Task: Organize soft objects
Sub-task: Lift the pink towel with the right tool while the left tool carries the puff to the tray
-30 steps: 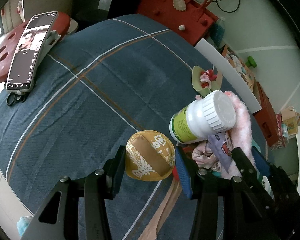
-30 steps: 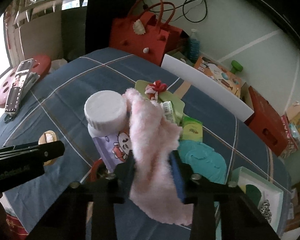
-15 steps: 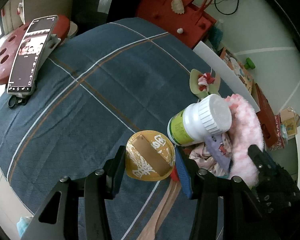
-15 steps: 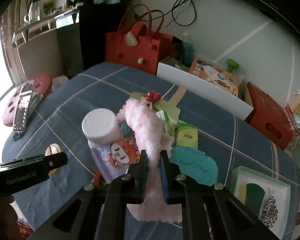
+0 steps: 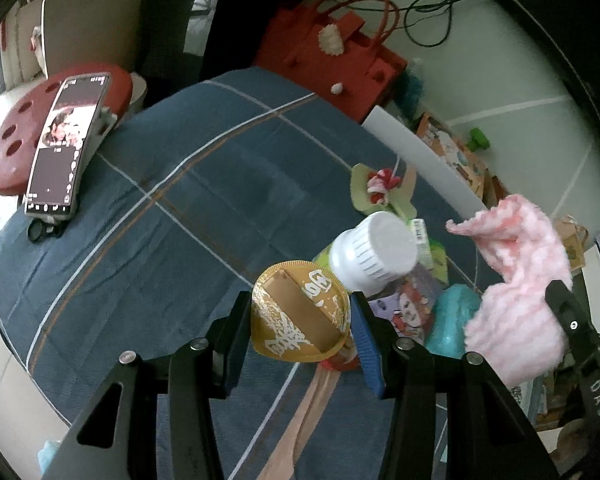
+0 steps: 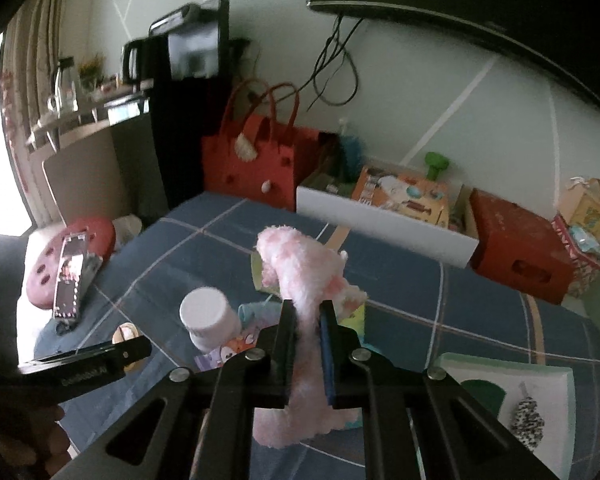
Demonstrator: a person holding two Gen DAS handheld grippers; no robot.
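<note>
My right gripper (image 6: 307,312) is shut on a fluffy pink sock (image 6: 300,268) and holds it in the air above the pile; the sock also shows in the left wrist view (image 5: 516,280). My left gripper (image 5: 298,320) is shut on a round gold-lidded cup (image 5: 300,316), held above the blue plaid cloth (image 5: 172,200). The pile below has a white-capped bottle (image 5: 374,254), a cartoon-print cloth (image 5: 404,304), a teal soft item (image 5: 452,320) and a green flower piece (image 5: 380,188). A beige stocking (image 5: 300,420) lies under my left gripper.
A phone on a stand (image 5: 66,148) sits at the table's left edge by a red stool (image 5: 8,148). A red felt bag (image 6: 256,160), a white box of toys (image 6: 384,216) and a red crate (image 6: 520,256) stand behind. A white tray with dark socks (image 6: 516,392) lies at right.
My right gripper has closed on the pink sock and lifted it up and away from the pile. My left gripper has risen slightly with the gold cup.
</note>
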